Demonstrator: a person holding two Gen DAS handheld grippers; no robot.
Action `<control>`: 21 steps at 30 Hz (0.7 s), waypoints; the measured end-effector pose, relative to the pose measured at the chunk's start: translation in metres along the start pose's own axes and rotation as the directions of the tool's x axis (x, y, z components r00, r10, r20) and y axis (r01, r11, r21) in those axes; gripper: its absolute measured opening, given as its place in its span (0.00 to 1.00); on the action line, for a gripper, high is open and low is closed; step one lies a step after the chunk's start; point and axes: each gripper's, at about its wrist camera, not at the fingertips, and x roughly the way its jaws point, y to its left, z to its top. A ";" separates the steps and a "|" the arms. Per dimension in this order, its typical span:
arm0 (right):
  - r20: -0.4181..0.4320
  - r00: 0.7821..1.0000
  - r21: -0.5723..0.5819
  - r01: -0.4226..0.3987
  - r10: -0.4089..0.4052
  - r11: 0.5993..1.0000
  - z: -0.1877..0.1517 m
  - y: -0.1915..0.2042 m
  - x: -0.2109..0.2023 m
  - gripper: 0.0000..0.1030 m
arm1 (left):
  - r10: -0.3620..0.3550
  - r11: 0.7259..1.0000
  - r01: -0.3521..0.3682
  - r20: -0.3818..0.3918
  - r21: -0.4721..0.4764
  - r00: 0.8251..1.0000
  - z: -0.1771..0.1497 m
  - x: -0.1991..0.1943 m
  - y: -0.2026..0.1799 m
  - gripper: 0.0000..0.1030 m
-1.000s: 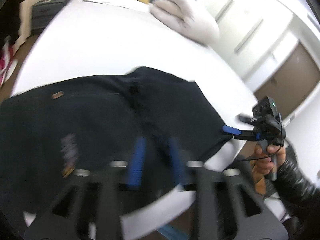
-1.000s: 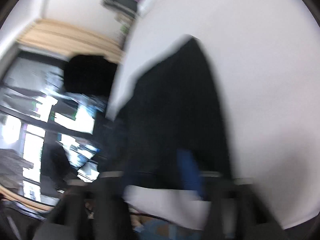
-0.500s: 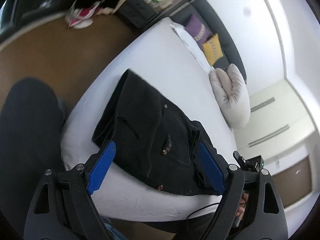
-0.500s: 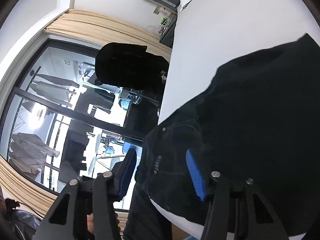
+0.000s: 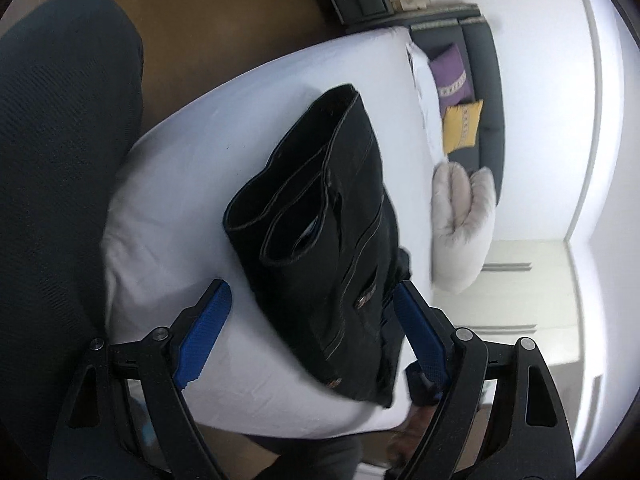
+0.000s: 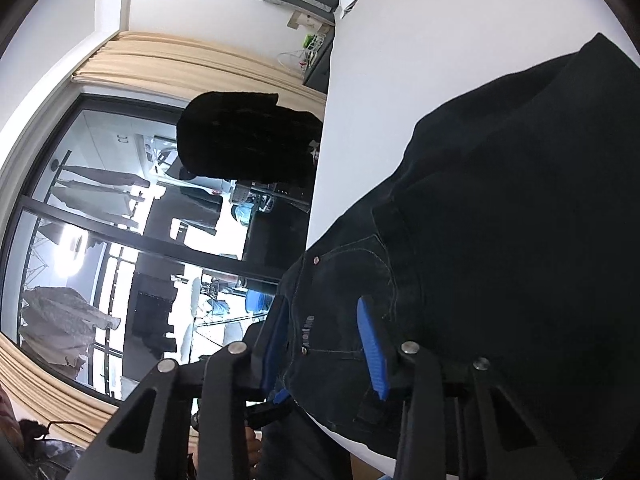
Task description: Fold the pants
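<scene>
Black pants point(image 5: 332, 240) lie folded on the white bed point(image 5: 192, 160), both leg hems facing the left wrist camera. My left gripper point(image 5: 312, 328) hovers open over the near end of the pants. Its jaws stand wide, and cloth reaches only the right blue pad point(image 5: 420, 332). In the right wrist view, the pants point(image 6: 500, 220) fill the right half of the picture. My right gripper point(image 6: 324, 344) is at their waistband corner by the bed's edge. Its jaws are closing with cloth between the blue pads point(image 6: 372, 348), and a gap still shows.
A pale plush cushion point(image 5: 460, 224), a purple cushion point(image 5: 452, 72) and a yellow one point(image 5: 462, 128) sit at the bed's far end. A person's dark-clad leg point(image 5: 60, 160) fills the left side. A dark chair back point(image 6: 248, 140) and a curtained window point(image 6: 100, 240) stand beyond the bed.
The left gripper rolled, sank toward the bed and opened wide over the near end of the pants. The right gripper slid up to the waistband corner and its jaws narrowed.
</scene>
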 end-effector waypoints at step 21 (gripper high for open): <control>-0.158 0.951 -0.086 0.254 -0.265 0.963 0.021 0.001 0.036 0.25 | -0.014 0.992 0.014 -0.007 0.127 1.000 0.017 0.013 -0.024 0.16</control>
